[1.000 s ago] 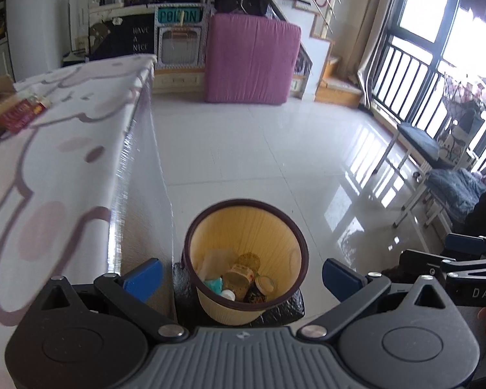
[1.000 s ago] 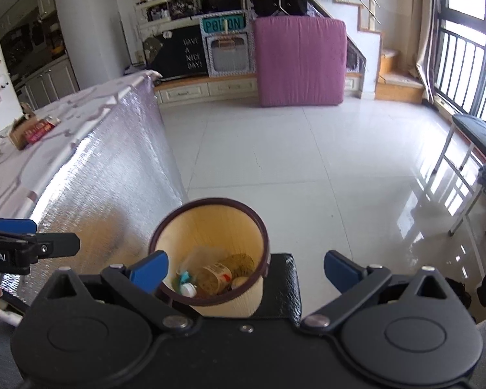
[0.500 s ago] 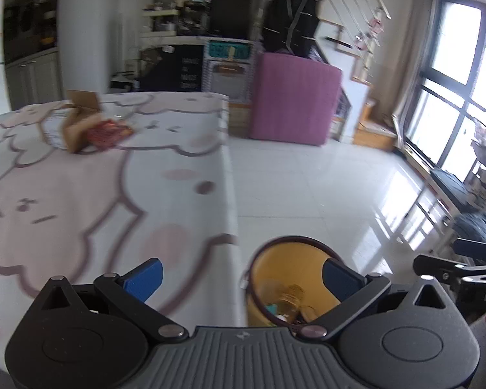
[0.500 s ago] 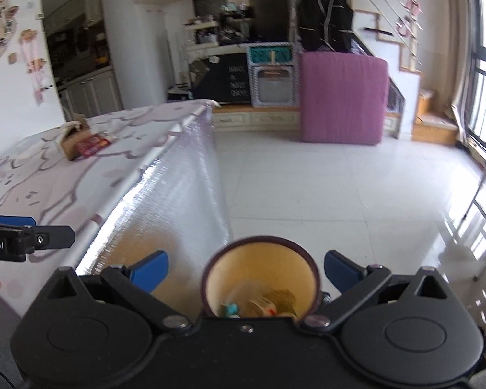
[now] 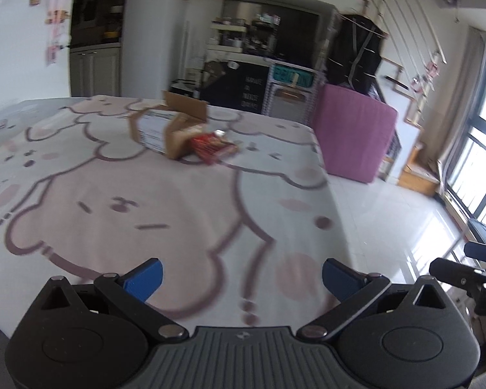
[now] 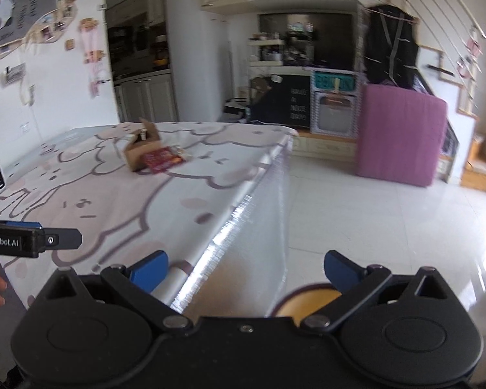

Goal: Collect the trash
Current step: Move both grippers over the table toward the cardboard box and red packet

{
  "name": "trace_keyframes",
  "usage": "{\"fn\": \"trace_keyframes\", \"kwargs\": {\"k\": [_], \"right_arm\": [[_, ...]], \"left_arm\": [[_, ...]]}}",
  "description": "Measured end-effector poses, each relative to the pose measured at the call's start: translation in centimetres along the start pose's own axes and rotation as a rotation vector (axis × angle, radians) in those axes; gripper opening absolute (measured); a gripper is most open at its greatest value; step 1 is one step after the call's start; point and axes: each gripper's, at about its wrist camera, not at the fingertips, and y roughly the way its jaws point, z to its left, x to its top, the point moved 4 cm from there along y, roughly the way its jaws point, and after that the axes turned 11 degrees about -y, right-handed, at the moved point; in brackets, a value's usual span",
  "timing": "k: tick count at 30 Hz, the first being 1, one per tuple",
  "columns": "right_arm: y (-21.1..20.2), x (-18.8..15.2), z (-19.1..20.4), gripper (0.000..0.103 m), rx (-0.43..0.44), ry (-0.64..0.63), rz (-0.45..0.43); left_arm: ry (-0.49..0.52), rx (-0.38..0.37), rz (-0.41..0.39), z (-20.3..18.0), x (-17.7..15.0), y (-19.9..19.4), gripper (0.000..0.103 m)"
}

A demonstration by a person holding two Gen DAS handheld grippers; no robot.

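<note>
While both grippers hover empty with fingers spread, the red wrapper (image 5: 212, 147) lies against the cardboard box (image 5: 168, 129) far across the table (image 5: 178, 214), ahead of the left gripper (image 5: 242, 277); the right gripper (image 6: 245, 269) hangs over the table's right edge, farther off.

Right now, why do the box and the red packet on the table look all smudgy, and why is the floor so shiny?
Left wrist view: motion blur smears the cardboard box, the red packet and the tablecloth. Right wrist view: both are softer still, window light glares white off the floor, and the fisheye lens bends the walls at the edges.
</note>
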Motion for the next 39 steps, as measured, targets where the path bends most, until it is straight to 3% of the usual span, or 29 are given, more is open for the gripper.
{"fn": "trace_keyframes", "kwargs": {"k": [10, 20, 24, 31, 34, 39], "right_arm": [[6.5, 4.5, 5.0, 0.103, 0.069, -0.035, -0.05], [16.3, 9.8, 7.2, 0.103, 0.115, -0.032, -0.031], [21.0, 11.1, 8.1, 0.103, 0.158, -0.111, 0.05], [27.5, 12.6, 9.8, 0.103, 0.168, -0.15, 0.1], [29.1, 12.6, 10.8, 0.103, 0.141, -0.215, 0.099], [30.7, 13.2, 11.4, 0.103, 0.169, -0.151, 0.078]], "left_arm": [[-0.05, 0.027, -0.103, 4.4, 6.7, 2.1, 0.103], [-0.069, 0.014, -0.116, 5.1, 12.1, 9.9, 0.103], [-0.032, 0.032, -0.102, 5.7, 13.9, 13.5, 0.103], [-0.098, 0.028, -0.082, 6.8, 16.0, 18.9, 0.103], [-0.081, 0.057, -0.094, 7.1, 16.6, 20.5, 0.103], [-0.067, 0.118, -0.135, 7.8, 16.7, 22.0, 0.103]]}}
